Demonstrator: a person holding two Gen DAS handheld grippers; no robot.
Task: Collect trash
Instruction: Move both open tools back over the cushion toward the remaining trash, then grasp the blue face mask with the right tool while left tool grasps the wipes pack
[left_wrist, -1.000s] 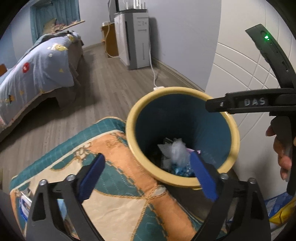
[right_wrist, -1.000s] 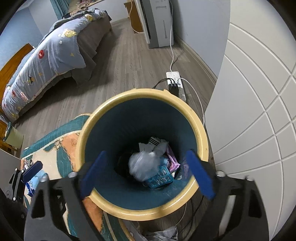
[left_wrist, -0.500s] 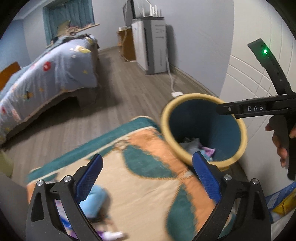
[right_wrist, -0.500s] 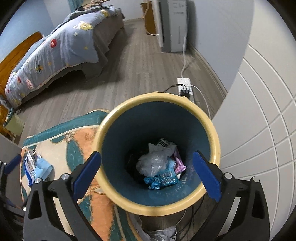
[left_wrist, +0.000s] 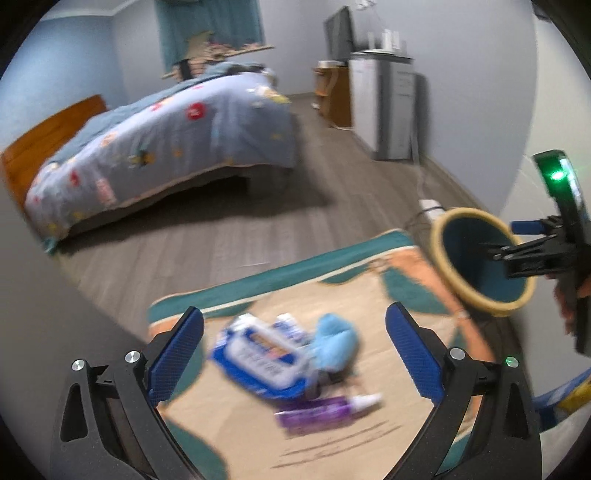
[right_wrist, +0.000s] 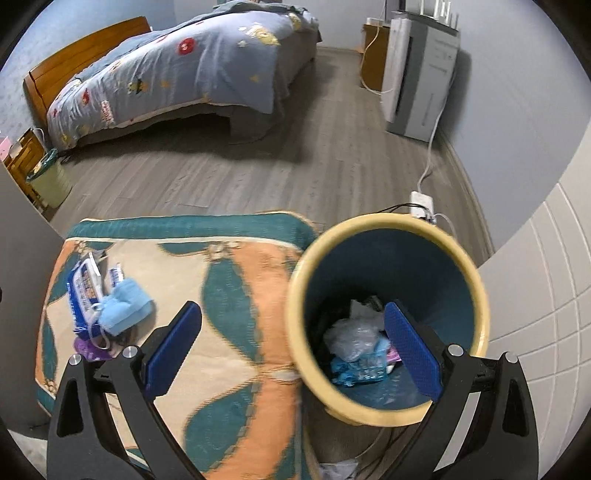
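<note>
Both empty grippers have swung from the bin (right_wrist: 388, 258) toward the wrappers (left_wrist: 266, 354).

Patterned rug (left_wrist: 373, 295) bears blue wipes pack (left_wrist: 258, 354), purple tube (left_wrist: 321, 411)

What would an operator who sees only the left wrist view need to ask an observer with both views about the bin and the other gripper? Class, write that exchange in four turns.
Operator: From my view I only see the bin's inner wall. Is anything in it?
Observer: Yes. The right wrist view looks down into the bin: crumpled clear plastic and a blue wrapper lie at the bottom.
Operator: I see the right gripper only side-on. Is it carrying anything?
Observer: No. The right gripper is open, its jaws have just been opening, and nothing sits between its pads.
</note>
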